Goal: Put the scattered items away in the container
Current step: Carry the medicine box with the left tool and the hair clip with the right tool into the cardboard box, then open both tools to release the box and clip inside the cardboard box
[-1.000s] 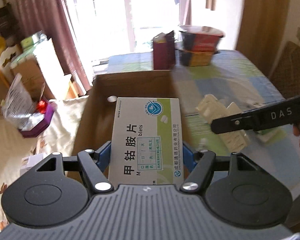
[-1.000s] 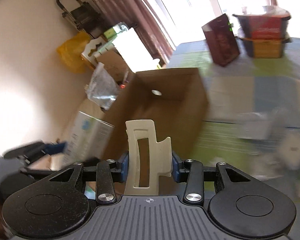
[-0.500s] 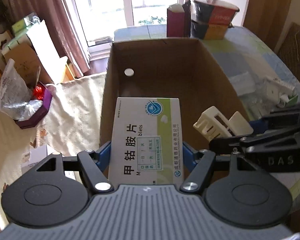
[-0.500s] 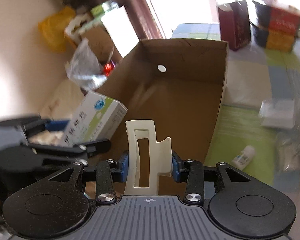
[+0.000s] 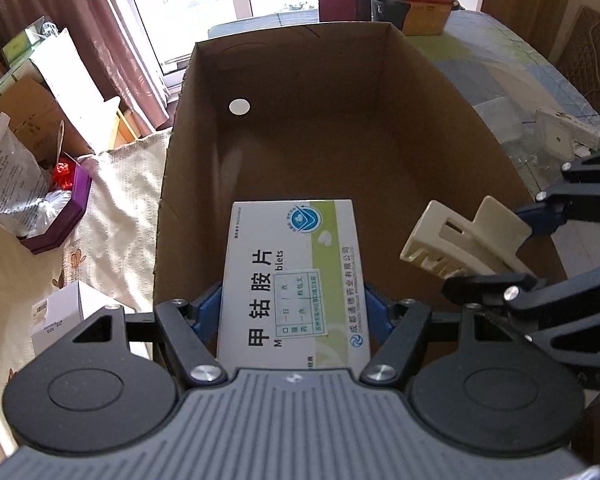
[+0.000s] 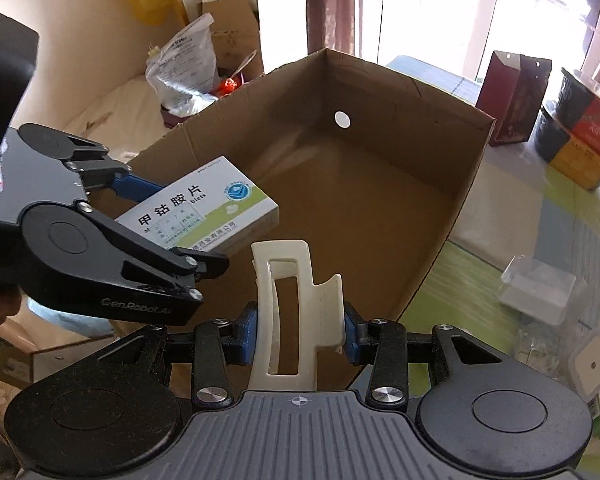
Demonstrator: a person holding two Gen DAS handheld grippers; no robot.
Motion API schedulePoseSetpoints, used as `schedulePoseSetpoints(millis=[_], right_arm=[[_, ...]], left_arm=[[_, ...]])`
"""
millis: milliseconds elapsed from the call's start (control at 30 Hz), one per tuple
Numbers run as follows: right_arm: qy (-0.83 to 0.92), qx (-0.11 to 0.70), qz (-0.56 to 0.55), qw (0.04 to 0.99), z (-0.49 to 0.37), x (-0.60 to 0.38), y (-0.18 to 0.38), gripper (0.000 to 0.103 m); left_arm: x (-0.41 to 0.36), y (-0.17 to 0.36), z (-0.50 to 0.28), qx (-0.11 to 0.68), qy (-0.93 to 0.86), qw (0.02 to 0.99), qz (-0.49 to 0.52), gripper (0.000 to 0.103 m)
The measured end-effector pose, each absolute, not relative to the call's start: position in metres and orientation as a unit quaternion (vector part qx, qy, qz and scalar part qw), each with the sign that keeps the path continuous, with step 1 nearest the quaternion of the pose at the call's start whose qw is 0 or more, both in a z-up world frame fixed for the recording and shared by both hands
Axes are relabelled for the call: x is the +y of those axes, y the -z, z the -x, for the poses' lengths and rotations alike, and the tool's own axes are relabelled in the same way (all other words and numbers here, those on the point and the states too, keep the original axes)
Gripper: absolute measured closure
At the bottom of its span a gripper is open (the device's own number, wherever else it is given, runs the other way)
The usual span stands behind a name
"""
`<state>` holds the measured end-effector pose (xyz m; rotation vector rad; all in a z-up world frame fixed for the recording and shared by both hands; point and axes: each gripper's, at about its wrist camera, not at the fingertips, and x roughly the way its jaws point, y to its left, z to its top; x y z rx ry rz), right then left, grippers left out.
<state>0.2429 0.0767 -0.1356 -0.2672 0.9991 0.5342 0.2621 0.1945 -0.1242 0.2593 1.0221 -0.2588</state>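
Overhead, the left wrist view shows the left gripper [image 5: 292, 308] clamped on a white-and-green cardboard medicine box [image 5: 294, 280], held over the near end of the open brown cardboard carton [image 5: 452, 128], whose visible floor looks bare. From the right wrist view, the right gripper [image 6: 300, 330] is closed on a cream plastic hair claw clip [image 6: 288, 312], also above the carton's near edge. Both tools sit close together; releasing at once risks a collision, or the clip dropping outside the rim.
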Motion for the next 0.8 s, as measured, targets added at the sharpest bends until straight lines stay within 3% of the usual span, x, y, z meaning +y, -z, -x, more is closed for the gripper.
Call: schedulePoseSetpoints(millis=[200,367,533,800], right_arm=[[-0.259,0.477,0.143,0.828,-0.246,0.077,0.137,0.059],[-0.267,0.48,0.15,0.822,-0.247,0.077,0.138,0.059],[-0.284,0.466,0.158,0.823,-0.239,0.078,0.133,0.035],[-0.289,0.46,0.151,0.826,-0.236,0.074,0.128,0.033]], left_arm=[[0.193,0.126,-0.261,0.491,0.122,0.851,-0.139,0.034],[0.193,0.123,-0.257,0.49,0.122,0.852,-0.14,0.023],[0.19,0.12,-0.255,0.492,0.119,0.849,-0.151,0.02],[0.189,0.112,-0.254,0.49,0.106,0.851,-0.156,0.013]])
